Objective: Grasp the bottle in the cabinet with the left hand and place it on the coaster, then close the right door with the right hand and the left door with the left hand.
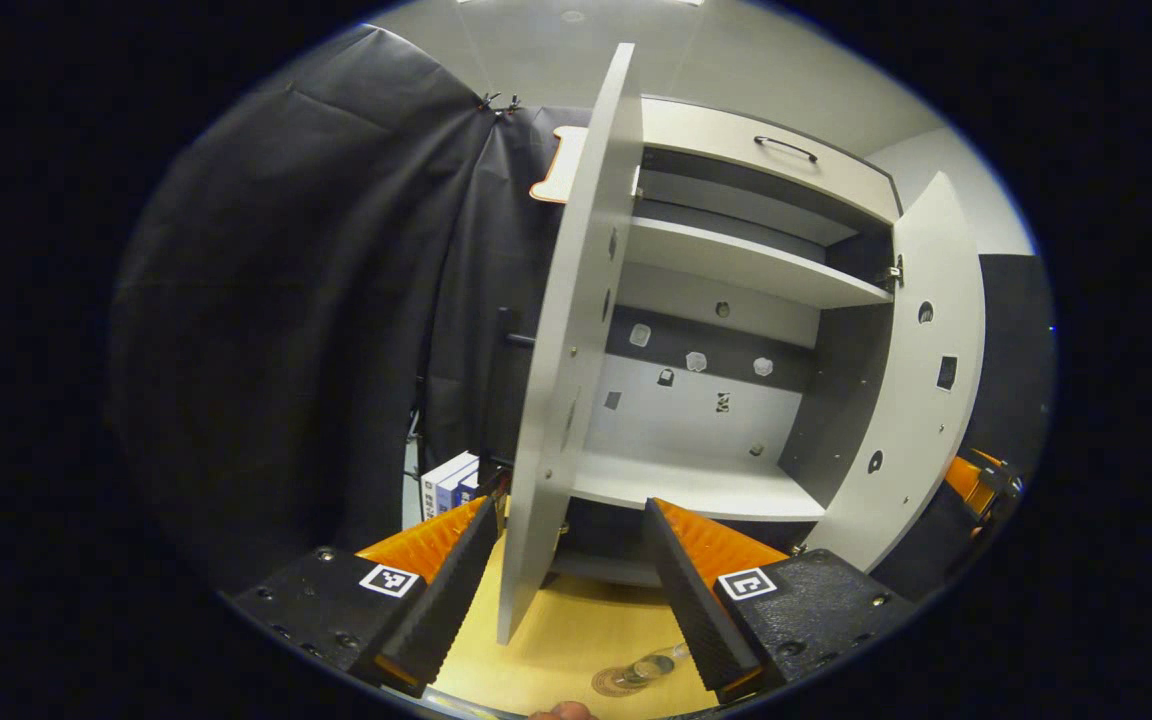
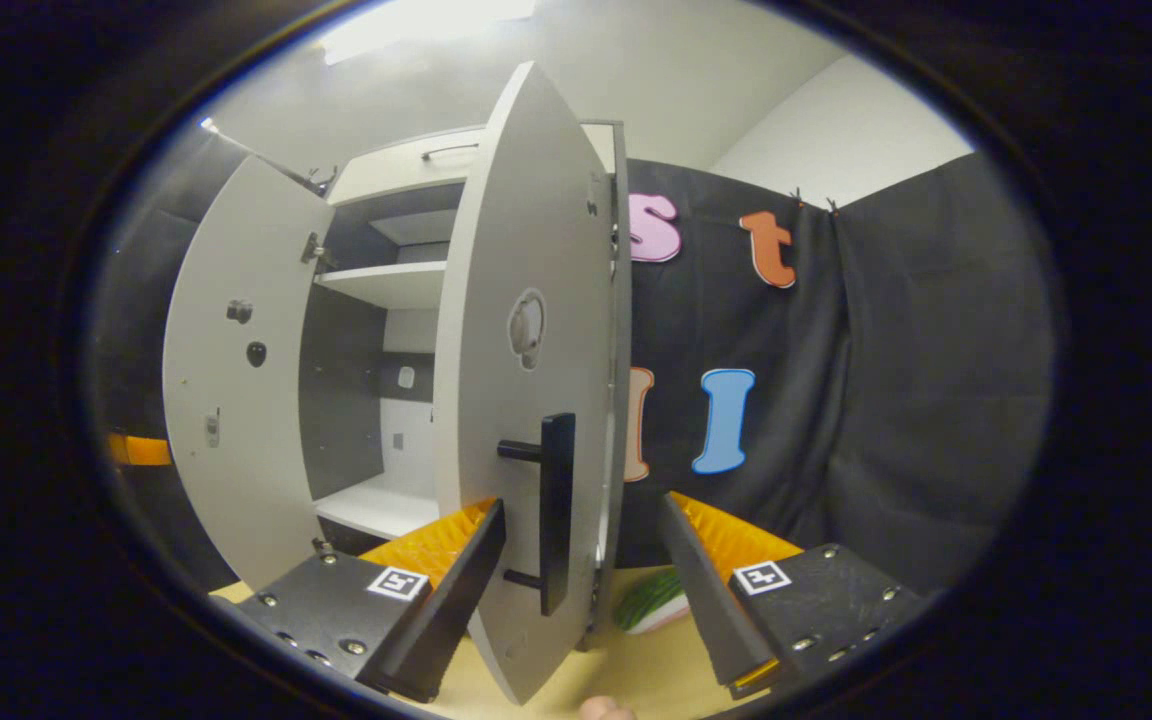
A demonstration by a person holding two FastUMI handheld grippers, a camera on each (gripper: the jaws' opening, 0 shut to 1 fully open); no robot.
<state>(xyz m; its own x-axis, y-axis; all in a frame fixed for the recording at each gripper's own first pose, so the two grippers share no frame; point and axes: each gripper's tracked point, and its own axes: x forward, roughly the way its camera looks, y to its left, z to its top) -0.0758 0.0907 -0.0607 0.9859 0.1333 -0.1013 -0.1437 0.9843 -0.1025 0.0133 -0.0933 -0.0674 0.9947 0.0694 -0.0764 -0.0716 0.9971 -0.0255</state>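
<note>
Down on the yellow table (image 1: 561, 640), right under the left gripper (image 1: 568, 503), I see a small clear thing that I think is the bottle (image 1: 651, 665); it looks like it sits on a round coaster (image 1: 614, 684), but it is at the very edge of the left gripper view and I cannot be sure. Up in the cabinet (image 1: 736, 265) the shelves look bare, with no bottle on them; so I think the first job is done.

Both doors stand open, so the closing jobs are both left to do. Seen from the left gripper view, the left door (image 1: 576, 350) stands with its thin edge toward the camera; this edge sits between the left gripper's two fingers, which are spread wide and do not squeeze it. The right door (image 1: 926, 400) is farther off, swung out too.

Over in the right gripper view, the right gripper (image 2: 584, 500) is spread wide as well; the black handle (image 2: 556, 510) of the right door is between its fingers, close to one finger, but nothing is pinched. A green thing (image 2: 651, 600) lies on the table near it.

I think the right door should be pushed shut first, then the left one.
</note>
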